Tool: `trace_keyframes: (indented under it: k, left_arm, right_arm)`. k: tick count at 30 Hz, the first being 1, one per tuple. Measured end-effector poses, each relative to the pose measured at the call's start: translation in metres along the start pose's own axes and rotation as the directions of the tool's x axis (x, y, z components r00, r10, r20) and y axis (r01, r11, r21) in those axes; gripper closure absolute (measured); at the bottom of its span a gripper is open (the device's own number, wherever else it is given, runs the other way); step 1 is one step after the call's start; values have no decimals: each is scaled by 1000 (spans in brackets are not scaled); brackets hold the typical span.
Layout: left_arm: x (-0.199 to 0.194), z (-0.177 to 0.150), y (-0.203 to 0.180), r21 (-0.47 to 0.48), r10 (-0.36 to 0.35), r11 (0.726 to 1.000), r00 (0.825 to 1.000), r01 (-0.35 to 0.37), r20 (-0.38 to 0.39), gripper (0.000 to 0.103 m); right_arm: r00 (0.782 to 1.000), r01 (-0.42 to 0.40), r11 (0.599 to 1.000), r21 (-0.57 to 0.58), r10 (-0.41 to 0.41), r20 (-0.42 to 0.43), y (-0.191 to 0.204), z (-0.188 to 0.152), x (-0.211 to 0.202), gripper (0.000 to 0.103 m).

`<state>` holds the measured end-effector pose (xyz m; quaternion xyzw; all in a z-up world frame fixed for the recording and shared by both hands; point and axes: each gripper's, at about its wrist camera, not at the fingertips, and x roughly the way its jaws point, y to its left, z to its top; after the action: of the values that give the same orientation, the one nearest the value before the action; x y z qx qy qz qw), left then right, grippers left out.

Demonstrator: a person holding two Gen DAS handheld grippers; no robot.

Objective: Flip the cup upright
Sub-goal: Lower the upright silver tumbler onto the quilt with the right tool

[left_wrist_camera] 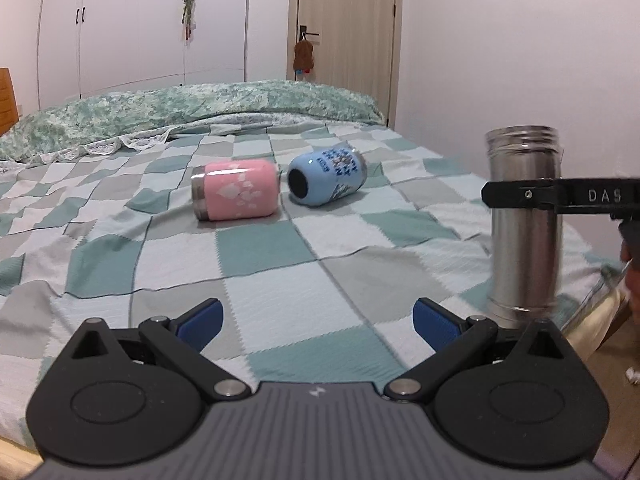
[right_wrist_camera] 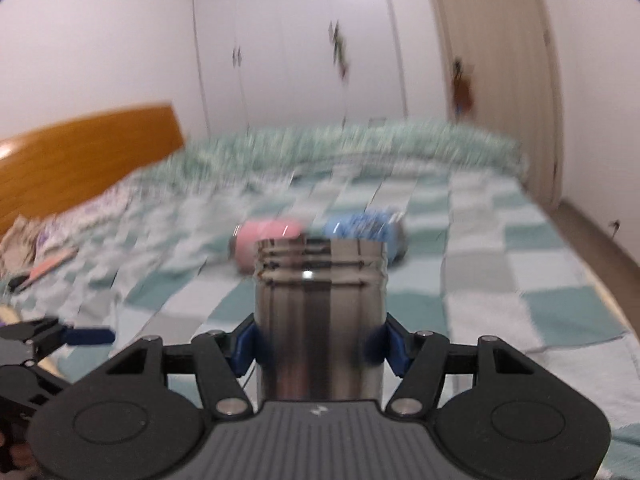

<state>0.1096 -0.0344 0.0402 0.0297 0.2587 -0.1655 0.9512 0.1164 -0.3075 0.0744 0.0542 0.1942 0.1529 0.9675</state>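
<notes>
- The left tool (left_wrist_camera: 318, 322) hangs low over the near part of the bed (left_wrist_camera: 260, 248), its blue pads (left_wrist_camera: 202, 320) spread wide apart with nothing between them.
- Farther out on the checked green, grey and white cover, the pink cup (left_wrist_camera: 235, 190) lies on its side, its steel rim turned to the left.
- Just right of it the blue cup (left_wrist_camera: 326, 176) lies on its side too, its dark round end facing the left wrist camera; the two are close together, though I cannot tell whether they touch.
- Behind them a rumpled green quilt (left_wrist_camera: 192, 108) runs across the far side of the bed, with white wardrobe doors (left_wrist_camera: 140, 20) and a beige door (left_wrist_camera: 346, 20) beyond.
- At the right edge of the bed the steel cup (left_wrist_camera: 524, 224) stands upright, threaded mouth on top; its base sits at the level of the cover, but blur hides whether it rests there.
- The right tool (right_wrist_camera: 320, 346) pinches the steel cup (right_wrist_camera: 320, 312) around its body, one blue pad pressed on each side.
- The right wrist view is smeared, with the pink cup (right_wrist_camera: 260, 236) and blue cup (right_wrist_camera: 360, 226) showing as blurs past the steel mouth.
</notes>
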Motion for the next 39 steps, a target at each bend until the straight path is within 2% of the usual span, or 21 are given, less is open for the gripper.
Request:
trace_keyframes:
  k: [4,8,12,16,20,22,26,32,33,35,37,39]
  left_arm:
    - [4,8,-12,-18,-7,1000,1000,7,12,0]
    - [9,12,-26,-10,-9,1000,1000,9,9,0]
    - [17,13,-34,-10,-5,1000,1000,5,11,0]
    - [25,13,-38,-27,5,1000,1000,-4,5,0]
    - [32,11,-39,-24,17,1000,1000,-18,-13,0]
    - [33,10,-39,-25,21,999,1000,-22,-18,0]
    - [35,8,-39,-25,34,999,999,-35,-24,0]
    - [25,7,-38,-32,40,999,999,-40,-4,0]
    - [23,7,-38,-32,39,999,999,-39,3,0]
    - [17,6,-38,-31,38,999,999,-38,19,0]
    - [10,5,-38,-33,35,999,999,-34,35,0]
    - [3,3,-37,-41,30,999,998,-28,55,0]
  right_arm:
    - [984,78,995,-65,-66,166,-14,-9,-7,42]
    - [966,139,985,-102,-112,234,-25,-13,-2,42]
    - [951,149,985,-88,-118,286,-40,-15,3,42]
    - [945,168,982,-90,-134,297,-46,-28,8,42]
    - [958,176,980,-96,-147,248,-55,-49,17,42]
    - [951,169,980,-108,-134,280,-54,-58,16,42]
    - [947,174,976,-133,-129,294,-49,-62,15,42]
    - [944,179,979,-98,-143,296,-51,-63,9,40]
    - [944,175,981,-84,-143,297,-53,-64,6,38]
    - [934,181,981,-65,-150,324,-50,-64,-3,14]
    - [922,197,978,-66,-162,353,-46,-65,-13,5]
    - [917,204,977,-66,-167,363,-40,-65,-23,2]
